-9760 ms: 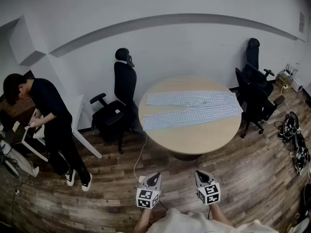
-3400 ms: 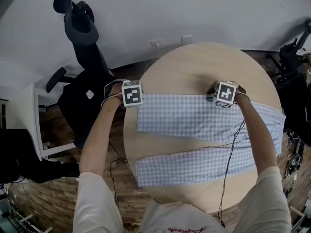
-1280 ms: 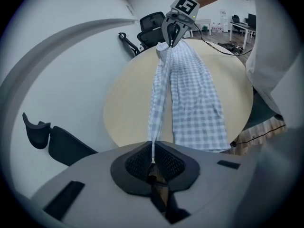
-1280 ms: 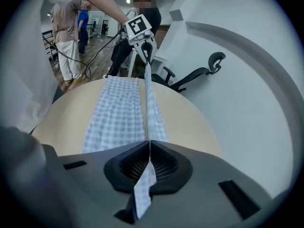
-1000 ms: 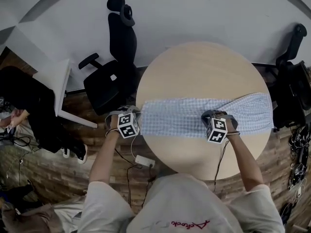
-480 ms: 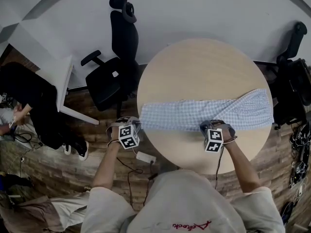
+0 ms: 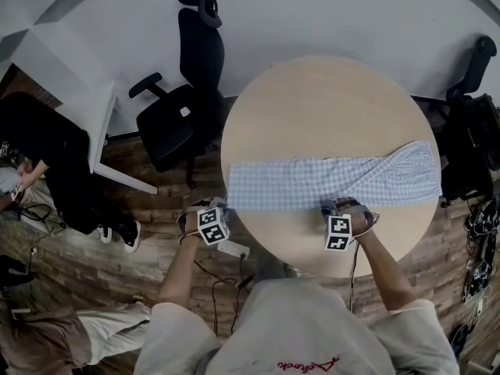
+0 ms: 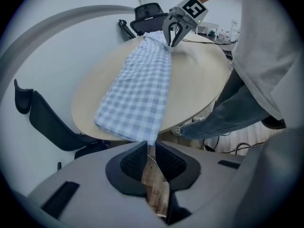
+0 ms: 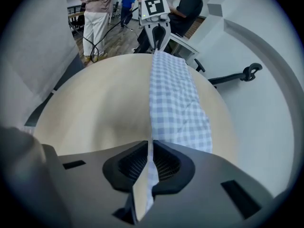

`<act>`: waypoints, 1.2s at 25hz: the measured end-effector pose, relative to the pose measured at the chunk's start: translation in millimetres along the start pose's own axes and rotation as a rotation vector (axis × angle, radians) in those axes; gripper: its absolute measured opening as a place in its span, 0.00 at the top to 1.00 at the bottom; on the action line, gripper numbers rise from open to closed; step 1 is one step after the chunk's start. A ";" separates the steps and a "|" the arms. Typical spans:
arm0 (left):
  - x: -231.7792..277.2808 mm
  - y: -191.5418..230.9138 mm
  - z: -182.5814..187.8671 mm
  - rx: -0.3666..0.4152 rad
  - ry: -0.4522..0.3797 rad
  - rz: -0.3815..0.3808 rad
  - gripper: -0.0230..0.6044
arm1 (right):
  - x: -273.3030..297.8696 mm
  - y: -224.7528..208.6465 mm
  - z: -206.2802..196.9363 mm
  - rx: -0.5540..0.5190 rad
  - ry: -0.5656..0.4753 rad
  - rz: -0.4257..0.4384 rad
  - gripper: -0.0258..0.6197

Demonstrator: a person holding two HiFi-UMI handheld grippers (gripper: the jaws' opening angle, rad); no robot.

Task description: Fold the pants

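At the near edge of the round worktop (image 7: 320, 100), the left tongs (image 7: 219, 208) were clenched on the left corner of the checked pants (image 7: 312, 184). The right tongs (image 7: 337, 208) were all but closed on the same near hem, further right. I took it they gripped there to keep that edge taut and lay one leg squarely over the other. Beyond them the pants lay in a band across the middle, splaying toward the right edge.
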State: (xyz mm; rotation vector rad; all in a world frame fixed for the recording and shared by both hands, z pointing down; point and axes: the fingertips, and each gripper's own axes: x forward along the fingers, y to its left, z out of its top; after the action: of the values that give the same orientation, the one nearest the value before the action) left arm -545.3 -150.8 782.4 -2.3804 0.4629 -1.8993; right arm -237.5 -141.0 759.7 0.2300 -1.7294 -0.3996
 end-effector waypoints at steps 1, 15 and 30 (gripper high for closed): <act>-1.6 -1.5 -1.4 -0.015 -0.004 0.005 0.89 | 1.3 4.2 0.2 0.009 -0.001 0.019 0.90; -75.7 2.8 108.0 -0.279 -0.395 0.137 0.90 | -80.3 -18.5 29.0 0.717 -0.411 -0.182 0.90; -141.6 -19.9 318.0 -0.660 -1.102 -0.249 0.91 | -211.2 -11.2 -90.0 1.627 -0.724 -0.697 0.91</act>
State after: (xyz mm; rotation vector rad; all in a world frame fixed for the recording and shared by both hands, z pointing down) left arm -263.4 -137.5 577.7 -3.4769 0.7393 -0.1846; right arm -108.6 -85.7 577.6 2.0762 -2.2513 0.6458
